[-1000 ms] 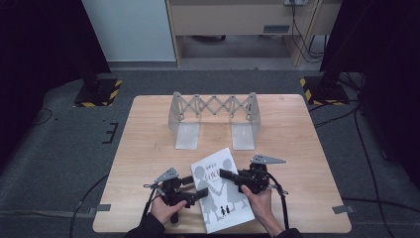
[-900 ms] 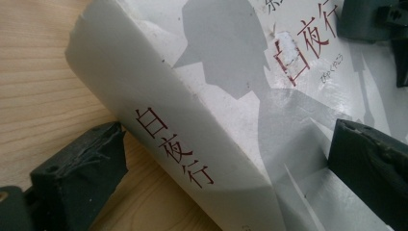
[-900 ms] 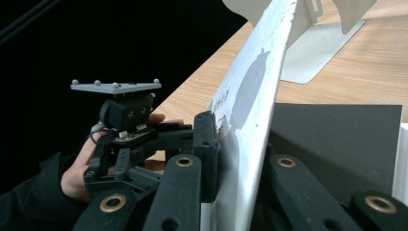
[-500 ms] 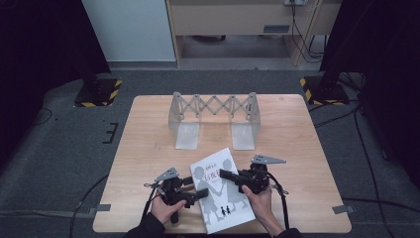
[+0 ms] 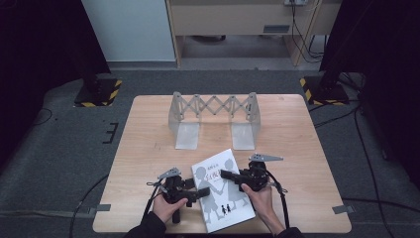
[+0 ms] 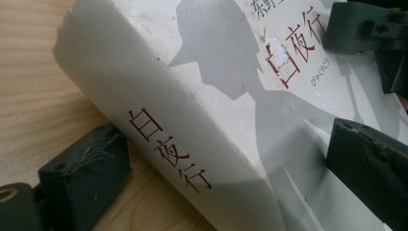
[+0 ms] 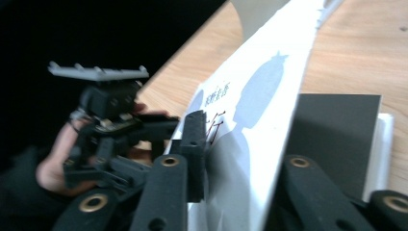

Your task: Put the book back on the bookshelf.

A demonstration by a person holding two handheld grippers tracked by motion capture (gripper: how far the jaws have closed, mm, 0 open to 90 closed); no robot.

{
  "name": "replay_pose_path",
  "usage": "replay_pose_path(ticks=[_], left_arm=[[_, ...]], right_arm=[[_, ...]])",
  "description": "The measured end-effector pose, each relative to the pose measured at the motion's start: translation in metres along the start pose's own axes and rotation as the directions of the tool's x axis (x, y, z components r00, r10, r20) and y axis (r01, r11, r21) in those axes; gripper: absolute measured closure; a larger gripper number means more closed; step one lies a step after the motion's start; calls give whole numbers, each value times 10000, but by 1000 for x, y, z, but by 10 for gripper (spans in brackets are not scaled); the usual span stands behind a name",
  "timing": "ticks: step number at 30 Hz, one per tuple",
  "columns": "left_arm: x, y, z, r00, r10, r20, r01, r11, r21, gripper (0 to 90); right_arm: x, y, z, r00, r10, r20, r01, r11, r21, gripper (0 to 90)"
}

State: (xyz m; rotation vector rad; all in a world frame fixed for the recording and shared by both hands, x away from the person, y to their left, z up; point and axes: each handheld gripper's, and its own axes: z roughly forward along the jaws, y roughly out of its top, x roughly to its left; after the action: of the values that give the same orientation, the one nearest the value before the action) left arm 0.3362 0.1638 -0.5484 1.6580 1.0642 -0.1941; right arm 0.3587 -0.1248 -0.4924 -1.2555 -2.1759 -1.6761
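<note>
Right gripper: jaws have just been opening, front cover of the book between them, grip easing.
Left gripper: jaws astride the spine, pinch unclear.
Meaning: cover probably being released.

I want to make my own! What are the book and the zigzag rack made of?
Book: looks like paper with a smooth white cover, which bends where it is lifted. Rack: probably metal, going by its dull grey sheen and thin flat plates.
</note>
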Motion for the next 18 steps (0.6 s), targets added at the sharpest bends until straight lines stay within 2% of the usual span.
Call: replay_pose_path(ticks=[1, 3, 4, 6, 7, 9, 11, 12, 13, 15, 18], left_arm=[[-1, 0, 0, 10000, 35, -49, -35, 10000, 14, 13], [-1, 0, 1, 9999, 84, -83, -84, 10000, 46, 14], [-2, 0, 1, 9999, 85, -112, -84, 10000, 43, 18], [-2, 0, 1, 9998, 99, -180, -98, 9999, 47, 23], [-3, 0, 1, 9997, 115, -231, -114, 9999, 53, 31], [-3, 0, 1, 9994, 121, -327, -119, 9999, 58, 41], [-3, 0, 0, 9990, 127, -432, -123, 9999, 87, 73], [-3, 0, 0, 9988, 110, -487, -106, 9999, 78, 106], [-3, 0, -1, 9985, 124, -532, -121, 9999, 72, 117], [-3, 0, 0, 9981, 117, -609, -113, 9999, 65, 119], [-4, -1, 0, 9978, 118, -654, -115, 9999, 53, 120]], right_arm=[[-1, -1, 1, 9996, -175, 216, 171, 9997, 186, 669], [-1, -2, 1, 9996, -205, 217, 200, 9995, 237, 657], [0, -3, 0, 9973, -541, 501, 524, 9980, 359, 599], [0, -4, -1, 9959, -661, 612, 636, 9971, 419, 571], [0, -5, -3, 9888, -1059, 1052, 1005, 9934, 556, 490], [0, -7, -4, 9868, -1045, 1238, 967, 9930, 672, 458], [-4, -10, -7, 9762, -1329, 1713, 1193, 9890, 873, 420], [-9, -15, -10, 9671, -1406, 2122, 1211, 9874, 1023, 420], [-10, -16, -10, 9622, -1494, 2279, 1262, 9855, 1130, 414], [-12, -18, -10, 9630, -1462, 2265, 1213, 9853, 1200, 404], [-12, -21, -10, 9556, -1732, 2384, 1474, 9815, 1221, 387]])
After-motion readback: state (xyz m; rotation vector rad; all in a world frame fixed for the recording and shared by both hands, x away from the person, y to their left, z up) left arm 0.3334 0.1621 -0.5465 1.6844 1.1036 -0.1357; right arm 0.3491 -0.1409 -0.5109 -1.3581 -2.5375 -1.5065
